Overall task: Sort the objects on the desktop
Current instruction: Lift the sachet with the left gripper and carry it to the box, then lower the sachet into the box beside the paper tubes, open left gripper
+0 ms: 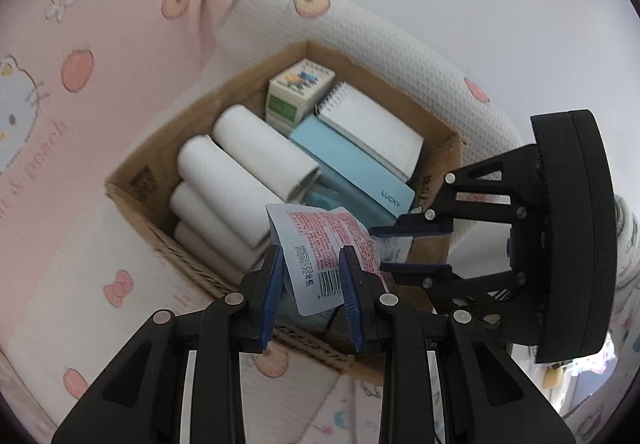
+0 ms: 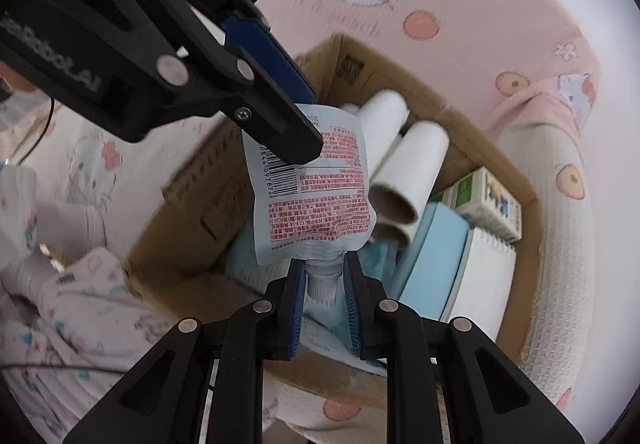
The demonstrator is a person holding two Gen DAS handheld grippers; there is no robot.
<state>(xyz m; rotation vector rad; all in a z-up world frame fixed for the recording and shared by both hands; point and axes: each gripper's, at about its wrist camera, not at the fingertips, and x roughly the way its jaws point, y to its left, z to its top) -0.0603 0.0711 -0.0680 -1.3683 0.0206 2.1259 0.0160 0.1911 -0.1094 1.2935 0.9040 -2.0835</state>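
White spout pouch (image 2: 316, 188), printed with red text and a barcode, suspended above open cardboard box (image 1: 132, 180). Left gripper (image 1: 312, 284): blue-padded fingers (image 1: 272, 284) clamped on flat sealed end of pouch, beside barcode. Right gripper (image 2: 324, 308): fingers (image 2: 296, 308) clenched on ribbed white cap (image 2: 322, 284) at spout end. Pouch stretched between both grippers, clear of box contents.

Box contents: white paper rolls (image 1: 240, 172) with brown cardboard cores, stacked along one side wall; light blue case (image 1: 352, 164) marked "LUCKY", set on edge at centre; white spiral notebook (image 1: 372, 128) leaning against case; small green-and-white carton (image 1: 296, 92) with cartoon print in far corner. Further pale blue items under pouch, too blurred to identify.

Box seated on bed, enclosed by pink and white waffle-weave bedding (image 1: 100, 24) with cartoon cat and peach print.
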